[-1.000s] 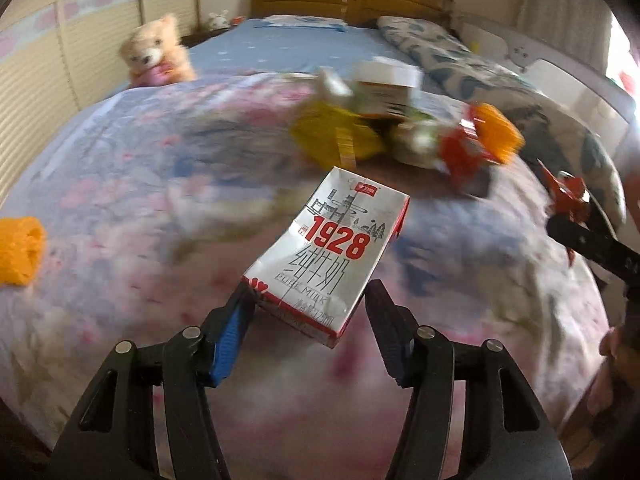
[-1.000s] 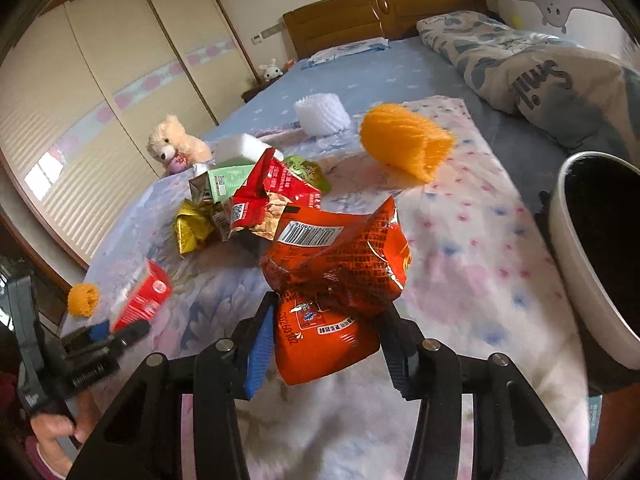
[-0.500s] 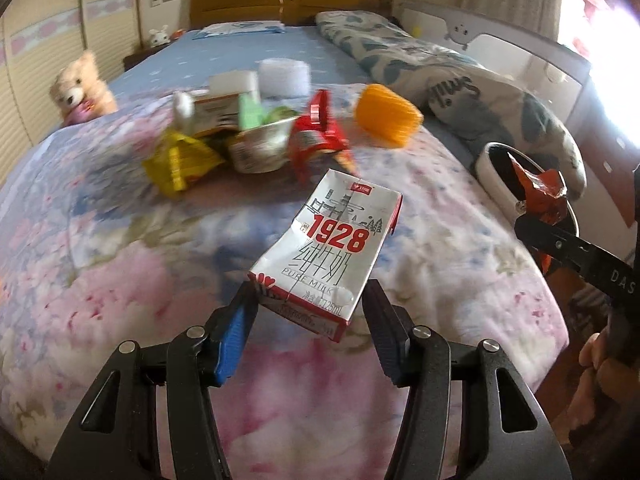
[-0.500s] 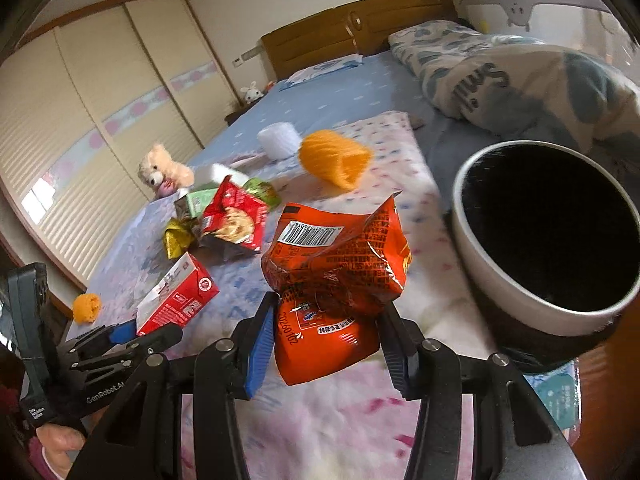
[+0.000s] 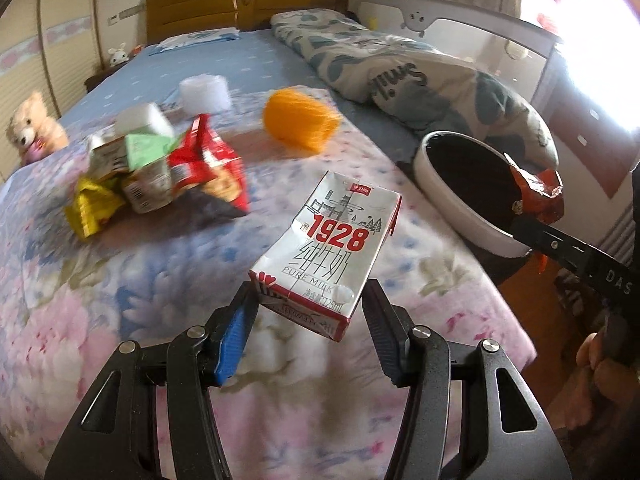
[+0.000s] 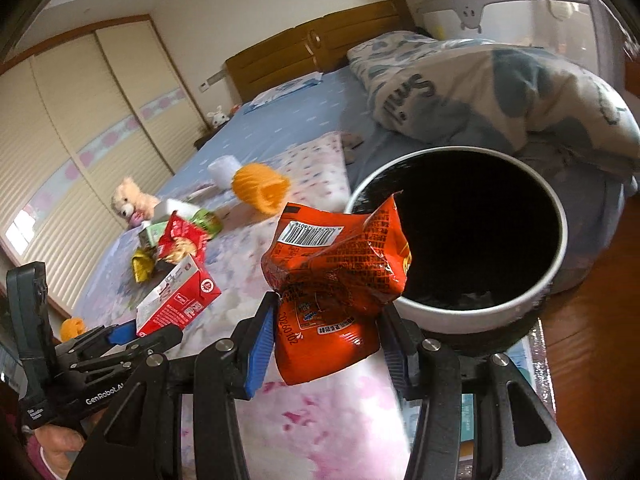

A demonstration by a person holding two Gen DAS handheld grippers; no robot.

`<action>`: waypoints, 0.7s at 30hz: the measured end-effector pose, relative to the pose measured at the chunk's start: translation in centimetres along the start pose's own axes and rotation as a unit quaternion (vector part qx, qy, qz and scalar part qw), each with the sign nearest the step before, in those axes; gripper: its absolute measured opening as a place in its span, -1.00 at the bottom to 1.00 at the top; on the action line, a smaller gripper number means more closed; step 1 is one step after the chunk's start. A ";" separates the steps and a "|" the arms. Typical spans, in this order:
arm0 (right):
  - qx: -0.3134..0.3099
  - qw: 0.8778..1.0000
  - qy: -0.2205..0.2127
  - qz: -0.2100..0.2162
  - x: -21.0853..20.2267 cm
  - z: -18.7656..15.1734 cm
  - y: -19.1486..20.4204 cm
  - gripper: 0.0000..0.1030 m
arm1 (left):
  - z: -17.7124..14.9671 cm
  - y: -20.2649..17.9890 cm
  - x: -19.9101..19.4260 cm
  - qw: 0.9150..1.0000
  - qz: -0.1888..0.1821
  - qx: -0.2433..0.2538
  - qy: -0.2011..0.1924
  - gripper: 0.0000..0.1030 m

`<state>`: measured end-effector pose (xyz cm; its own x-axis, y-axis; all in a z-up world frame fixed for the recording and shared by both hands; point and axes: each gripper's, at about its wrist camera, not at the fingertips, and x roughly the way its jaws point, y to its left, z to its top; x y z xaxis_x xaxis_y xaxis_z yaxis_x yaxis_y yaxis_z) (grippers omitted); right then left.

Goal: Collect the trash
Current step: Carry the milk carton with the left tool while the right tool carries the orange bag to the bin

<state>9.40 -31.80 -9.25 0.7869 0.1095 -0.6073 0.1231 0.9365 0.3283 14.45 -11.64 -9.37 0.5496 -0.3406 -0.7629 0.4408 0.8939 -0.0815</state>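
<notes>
My left gripper [image 5: 308,320] is shut on a white and red "1928" milk carton [image 5: 326,252], held above the flowered bedspread. My right gripper [image 6: 326,334] is shut on a crumpled orange snack bag [image 6: 332,280], held at the near rim of a white trash bin [image 6: 560,240] with a black inside. In the left wrist view the bin [image 5: 456,200] stands at the bed's right edge, with the right gripper and its bag [image 5: 538,196] over it. In the right wrist view the left gripper [image 6: 132,332] and the carton [image 6: 176,300] sit at lower left.
A pile of wrappers and cartons [image 5: 156,172] lies on the bed at left, with an orange foam net [image 5: 298,122] and a white foam net [image 5: 204,94] behind it. A teddy bear [image 5: 34,128] sits far left. A rolled duvet [image 5: 440,80] lies behind the bin.
Both grippers have swung right toward the bin with their loads. The orange bag has moved from over the bedspread to the bin's rim. The carton now faces the bin.
</notes>
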 end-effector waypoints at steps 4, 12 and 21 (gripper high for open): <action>0.009 1.000 -0.004 -0.010 -0.5 0.2 -1.5 -0.05 | 0.4 -1.3 0.1 1.000 -0.007 0.012 -0.002 0.04; 0.026 0.999 -0.006 -0.026 -0.7 0.9 -3.9 -0.05 | 1.6 -3.7 0.7 0.999 -0.020 0.031 -0.005 0.04; 0.031 0.999 -0.006 -0.040 -0.7 1.8 -5.8 -0.05 | 3.1 -6.1 1.4 0.998 -0.030 0.048 -0.008 0.04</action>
<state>9.21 -37.91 -9.39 0.7806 0.0315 -0.6242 0.2224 0.9193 0.3246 14.74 -18.44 -7.99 0.5316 -0.3984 -0.7474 0.5383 0.8402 -0.0650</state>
